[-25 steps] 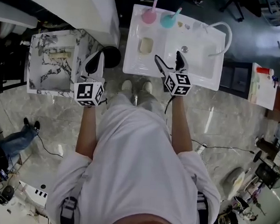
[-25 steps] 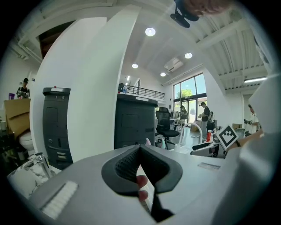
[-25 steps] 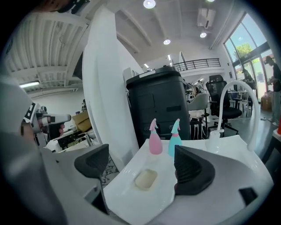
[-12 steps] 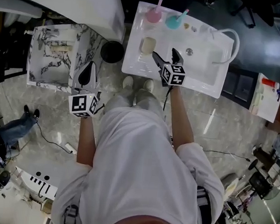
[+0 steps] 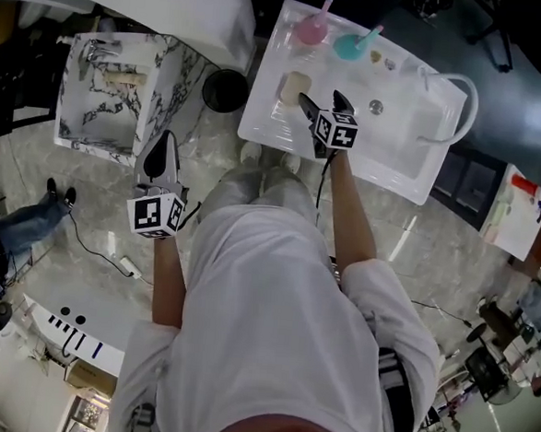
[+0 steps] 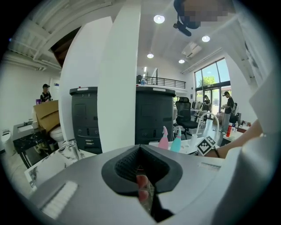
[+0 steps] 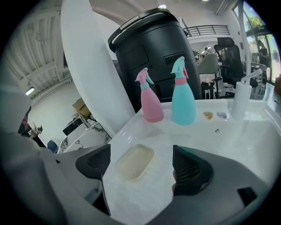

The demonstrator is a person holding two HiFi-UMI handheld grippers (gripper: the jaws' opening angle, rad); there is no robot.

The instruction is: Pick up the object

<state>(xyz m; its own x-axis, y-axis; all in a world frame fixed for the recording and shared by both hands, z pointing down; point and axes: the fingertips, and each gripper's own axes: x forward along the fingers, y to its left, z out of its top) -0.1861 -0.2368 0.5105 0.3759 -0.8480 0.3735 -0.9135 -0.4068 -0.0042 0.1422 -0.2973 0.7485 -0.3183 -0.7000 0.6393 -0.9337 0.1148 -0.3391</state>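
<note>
A cream oblong soap bar (image 5: pixel 294 87) lies on the left part of a white sink counter (image 5: pixel 268 118). My right gripper (image 5: pixel 323 101) hovers just right of it with its jaws open wide. In the right gripper view the soap bar (image 7: pixel 135 161) lies on the counter ahead, between the two black pads (image 7: pixel 189 169), which do not touch it. My left gripper (image 5: pixel 163 148) hangs over the floor to the left, away from the counter. It is shut (image 6: pixel 140 169), with nothing seen held.
A pink spray bottle (image 7: pixel 149 99) and a teal spray bottle (image 7: pixel 183 94) stand at the counter's back edge. The basin and a curved white faucet (image 5: pixel 451 85) lie to the right. A marble washstand (image 5: pixel 113 89) and a black bin (image 5: pixel 226 89) stand left of the counter.
My right gripper has moved forward over the counter, closer to the soap bar. My left gripper has drawn back from the marble washstand towards the person.
</note>
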